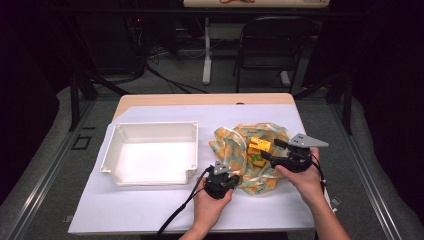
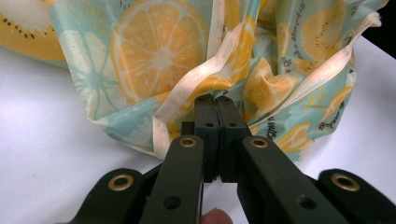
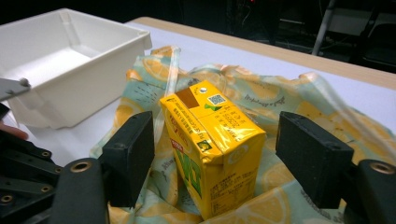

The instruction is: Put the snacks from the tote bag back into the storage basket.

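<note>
High view: I am working at a counter (image 1: 150,210) covered in white. A white tray (image 1: 150,155) is sitting left of centre. A fruit-print cloth bag (image 1: 235,150) is lying crumpled just beside it, with a yellow drink carton (image 1: 259,146) standing on its folds. My left tongs (image 1: 223,176) are pinching the bag's near edge. My right tongs (image 1: 272,150) are reaching in from the right, flanking the carton.

Left gripper view: my jaws are clamping shut on a cream-trimmed fold of the bag (image 2: 159,56).

Right gripper view: my jaws are standing wide, one each side of the carton (image 3: 212,144), pads clear of it. The tray (image 3: 60,65) is sitting behind to the left.
</note>
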### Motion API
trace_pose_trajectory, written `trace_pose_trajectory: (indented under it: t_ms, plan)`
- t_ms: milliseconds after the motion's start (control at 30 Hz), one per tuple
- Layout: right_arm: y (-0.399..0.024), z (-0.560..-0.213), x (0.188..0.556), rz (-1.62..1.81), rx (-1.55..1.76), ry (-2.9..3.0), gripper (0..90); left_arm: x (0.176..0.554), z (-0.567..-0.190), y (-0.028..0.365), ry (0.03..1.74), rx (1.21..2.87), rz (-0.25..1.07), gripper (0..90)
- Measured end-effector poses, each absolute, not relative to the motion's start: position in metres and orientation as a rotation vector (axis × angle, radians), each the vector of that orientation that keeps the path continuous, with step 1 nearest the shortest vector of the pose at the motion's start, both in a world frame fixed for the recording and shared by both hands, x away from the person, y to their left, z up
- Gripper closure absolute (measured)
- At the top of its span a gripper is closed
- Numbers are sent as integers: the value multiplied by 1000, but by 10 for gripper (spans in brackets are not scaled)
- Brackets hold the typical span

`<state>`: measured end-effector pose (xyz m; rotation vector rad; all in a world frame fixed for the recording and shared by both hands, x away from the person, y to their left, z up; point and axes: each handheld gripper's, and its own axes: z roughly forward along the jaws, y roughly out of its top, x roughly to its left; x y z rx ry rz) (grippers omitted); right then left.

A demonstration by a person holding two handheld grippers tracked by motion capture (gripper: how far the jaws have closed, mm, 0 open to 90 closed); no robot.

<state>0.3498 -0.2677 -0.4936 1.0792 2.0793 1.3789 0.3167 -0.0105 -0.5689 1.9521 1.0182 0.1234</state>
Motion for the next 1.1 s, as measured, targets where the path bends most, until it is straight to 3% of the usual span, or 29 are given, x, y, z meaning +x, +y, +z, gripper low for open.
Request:
trace_pose_trajectory:
  t_ms: [1100]
  plan:
    - [-247,-515,383,1317,1036,2214,281,318,-569,-11,1018,1946,106,894]
